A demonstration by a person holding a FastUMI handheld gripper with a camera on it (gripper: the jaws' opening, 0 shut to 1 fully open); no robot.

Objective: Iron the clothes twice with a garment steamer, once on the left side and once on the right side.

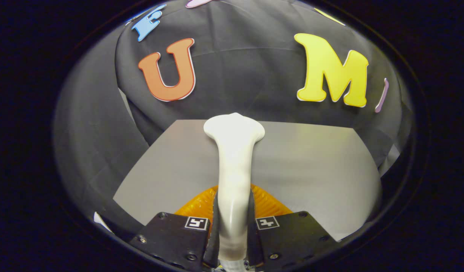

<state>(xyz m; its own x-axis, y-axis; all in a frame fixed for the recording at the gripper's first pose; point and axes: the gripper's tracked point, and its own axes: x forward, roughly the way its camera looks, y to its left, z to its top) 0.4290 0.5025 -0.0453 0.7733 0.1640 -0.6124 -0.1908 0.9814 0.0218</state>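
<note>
A white garment steamer [233, 158] stands up between my fingers, its handle running from them to a wider flat head beyond. My gripper [233, 215] is shut on the steamer's handle, both fingers pressing its sides. Behind the handle, close to the fingers, lies an orange ribbed part [267, 202], partly hidden by the handle and the gripper body. The steamer hangs over a grey tabletop [315, 166]. No garment can be made out here.
The grey table's far edge meets the black cloth wall [247, 83] just past the steamer head. Black cloth also drapes down along the table's left side [103, 151].
</note>
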